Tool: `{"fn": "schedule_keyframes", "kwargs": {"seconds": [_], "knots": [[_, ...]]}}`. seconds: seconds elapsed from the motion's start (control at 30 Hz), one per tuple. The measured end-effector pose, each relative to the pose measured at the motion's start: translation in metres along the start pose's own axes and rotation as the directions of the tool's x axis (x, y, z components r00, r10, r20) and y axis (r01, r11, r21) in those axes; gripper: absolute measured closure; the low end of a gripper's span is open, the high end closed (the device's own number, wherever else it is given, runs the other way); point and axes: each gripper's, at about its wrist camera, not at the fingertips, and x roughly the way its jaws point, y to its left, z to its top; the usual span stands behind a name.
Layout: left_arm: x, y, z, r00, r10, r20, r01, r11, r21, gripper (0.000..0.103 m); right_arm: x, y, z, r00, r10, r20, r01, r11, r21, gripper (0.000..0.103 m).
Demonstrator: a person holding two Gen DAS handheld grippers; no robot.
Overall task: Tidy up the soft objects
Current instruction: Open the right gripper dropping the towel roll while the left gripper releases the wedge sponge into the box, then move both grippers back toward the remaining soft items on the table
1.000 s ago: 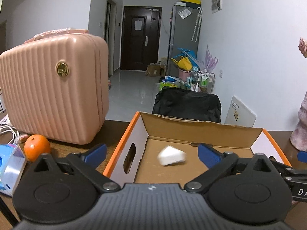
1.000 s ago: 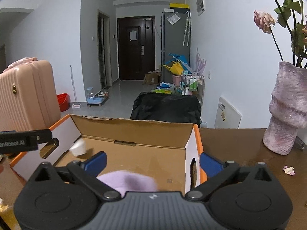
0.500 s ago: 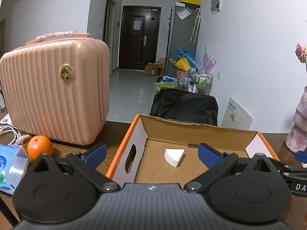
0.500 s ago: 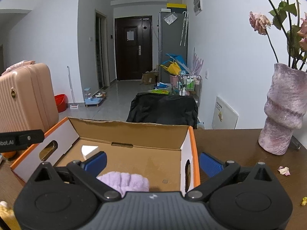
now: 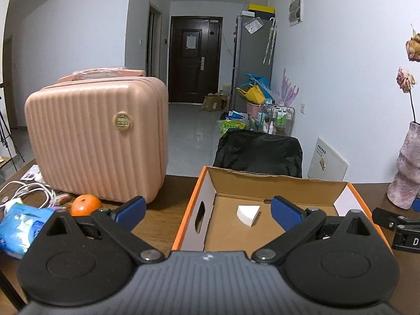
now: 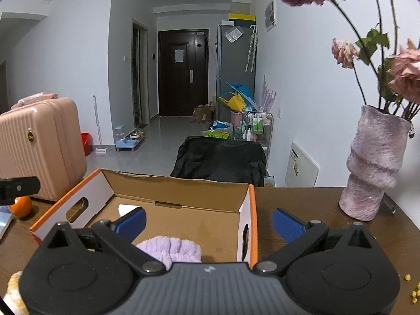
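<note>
**Now both tools wide over the box**

Now my left tool (image 5: 207,210) hangs with its blue pads spread wide and nothing between them, above the near left edge of the cardboard box (image 5: 278,181) on the brown surface (image 5: 162,210). Inside, a white wedge sponge (image 5: 248,214) lies on the box floor toward the far wall. My right tool (image 6: 208,221) is equally wide and empty; a lilac fluffy cloth (image 6: 170,248) sits in the box's near part, just ahead of it.
</note>
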Motion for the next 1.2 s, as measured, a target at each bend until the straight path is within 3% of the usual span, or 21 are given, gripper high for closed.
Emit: {"fn": "schedule_keyframes", "kwargs": {"seconds": [0.6,1.2], "knots": [[-0.079,0.026,-0.019,1.000,0.013,-0.005,-0.013,1.000,0.013,0.000,-0.084,0.000,-0.013,1.000,-0.015,0.022,0.016,1.000,-0.003,0.000],[-0.170,0.035,-0.070,0.999,-0.028,0.028,0.027,0.999,0.047,0.000,-0.178,0.012,-0.063,0.999,-0.020,0.048,0.022,0.999,-0.046,0.000]]}}
